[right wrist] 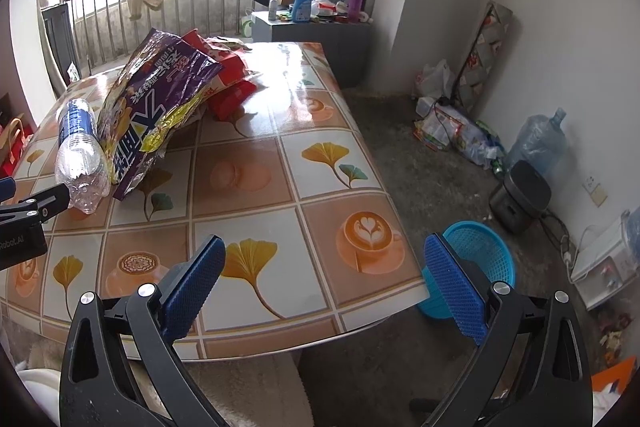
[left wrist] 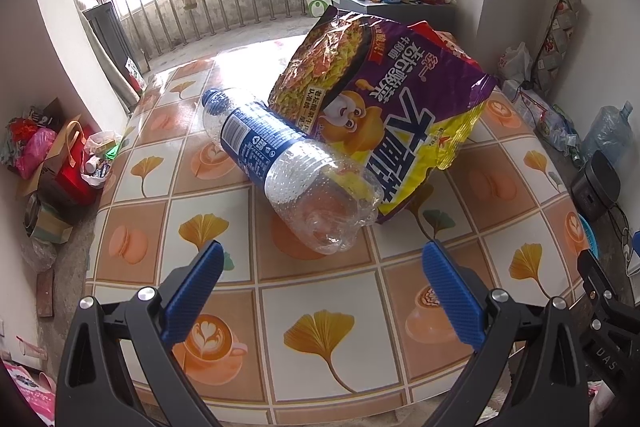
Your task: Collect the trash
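An empty clear plastic bottle with a blue label lies on its side on the tiled-pattern table, leaning against a purple and yellow noodle bag. My left gripper is open and empty, just short of the bottle's base. In the right wrist view the bottle and the noodle bag lie at the left, with a red wrapper behind the bag. My right gripper is open and empty over the table's front right corner. A blue plastic basket stands on the floor beside the table.
The left gripper's body shows at the left edge of the right wrist view. A grey cabinet with clutter stands behind the table. Bags, a water jug and a black appliance lie along the right wall.
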